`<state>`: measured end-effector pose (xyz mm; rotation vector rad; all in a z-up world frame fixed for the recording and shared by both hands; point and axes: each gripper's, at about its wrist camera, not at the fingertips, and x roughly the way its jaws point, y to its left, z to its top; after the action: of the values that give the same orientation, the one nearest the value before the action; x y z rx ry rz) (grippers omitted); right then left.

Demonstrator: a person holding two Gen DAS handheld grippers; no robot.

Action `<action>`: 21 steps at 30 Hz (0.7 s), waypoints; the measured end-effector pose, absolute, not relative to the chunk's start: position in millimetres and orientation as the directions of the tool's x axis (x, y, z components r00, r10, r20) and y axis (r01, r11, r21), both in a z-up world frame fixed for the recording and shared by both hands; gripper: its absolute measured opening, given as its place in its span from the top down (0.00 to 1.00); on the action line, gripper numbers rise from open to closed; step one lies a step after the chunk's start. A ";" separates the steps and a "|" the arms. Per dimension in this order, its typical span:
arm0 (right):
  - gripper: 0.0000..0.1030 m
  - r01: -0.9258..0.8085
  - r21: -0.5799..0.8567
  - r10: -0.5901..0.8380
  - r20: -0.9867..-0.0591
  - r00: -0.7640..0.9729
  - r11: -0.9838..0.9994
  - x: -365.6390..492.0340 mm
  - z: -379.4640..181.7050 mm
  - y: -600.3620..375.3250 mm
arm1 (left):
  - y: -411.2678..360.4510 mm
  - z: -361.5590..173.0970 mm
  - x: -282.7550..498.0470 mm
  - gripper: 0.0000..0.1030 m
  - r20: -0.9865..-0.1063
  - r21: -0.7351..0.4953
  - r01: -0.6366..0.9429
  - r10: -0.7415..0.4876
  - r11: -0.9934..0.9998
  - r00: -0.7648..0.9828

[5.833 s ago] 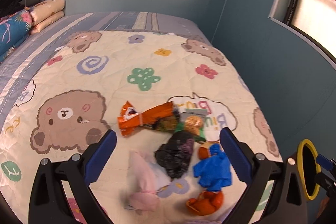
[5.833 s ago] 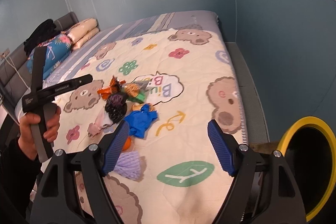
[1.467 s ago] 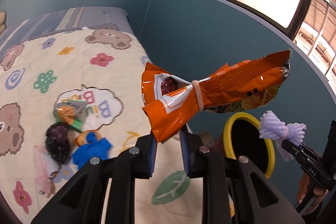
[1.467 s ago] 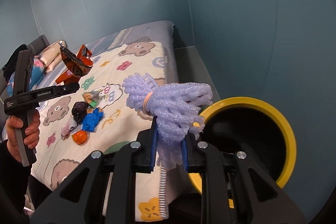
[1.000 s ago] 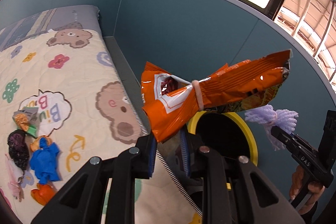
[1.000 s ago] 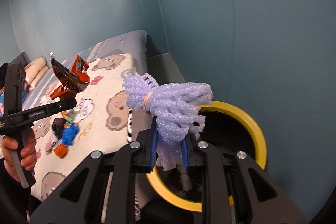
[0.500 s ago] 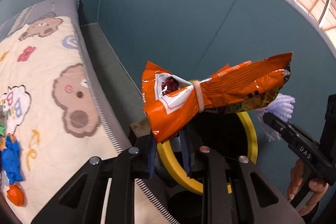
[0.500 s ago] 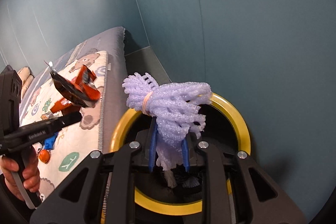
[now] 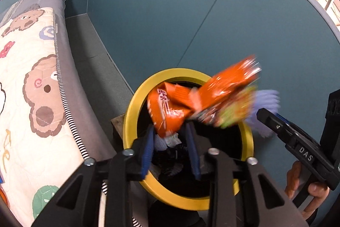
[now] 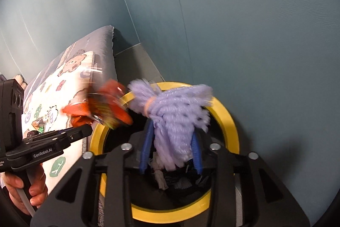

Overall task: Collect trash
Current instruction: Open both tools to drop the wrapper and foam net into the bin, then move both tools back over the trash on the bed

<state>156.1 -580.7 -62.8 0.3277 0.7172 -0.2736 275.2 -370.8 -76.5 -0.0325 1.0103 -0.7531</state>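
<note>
Orange and crinkled, the snack bag (image 9: 187, 107) is now blurring and tipping loose above the yellow-rimmed bin (image 9: 136, 99), where half a second ago it was standing sharp and firmly pinched. The left gripper (image 9: 171, 149) has just been opening its jaws; the bag's lower corner is sitting between the blue pads without being pressed. The bag is twisted at its middle, with green print showing on its right end. The right gripper (image 10: 171, 151) has likewise just been spreading its jaws, and the purple foam net (image 10: 176, 120), a knotted lilac bundle, is smearing as it hangs between the parted pads over the bin's dark mouth. Crumpled scraps are lying inside. To the left, the bed's bear-print quilt (image 9: 25, 99) is showing.
</note>
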 end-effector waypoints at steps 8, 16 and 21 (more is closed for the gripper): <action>0.54 0.359 0.191 -0.141 -0.679 0.720 0.913 153.6 -57.4 -578.8 | -354.6 -70.1 278.3 0.41 -0.744 -0.353 0.532 -0.575 0.770 0.339; 0.49 0.316 0.191 -0.106 -0.682 0.724 0.929 163.7 -46.5 -559.9 | -307.1 -58.8 281.1 0.27 -0.735 -0.325 0.479 -0.536 0.815 0.414; 0.42 0.267 0.183 -0.077 -0.673 0.735 0.946 169.7 -36.2 -532.3 | -268.7 -46.8 283.5 0.22 -0.733 -0.302 0.434 -0.497 0.849 0.464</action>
<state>169.7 -532.3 -36.2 0.2774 0.7221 -0.1916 283.5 -268.7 -46.8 -0.0762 0.9255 -0.5725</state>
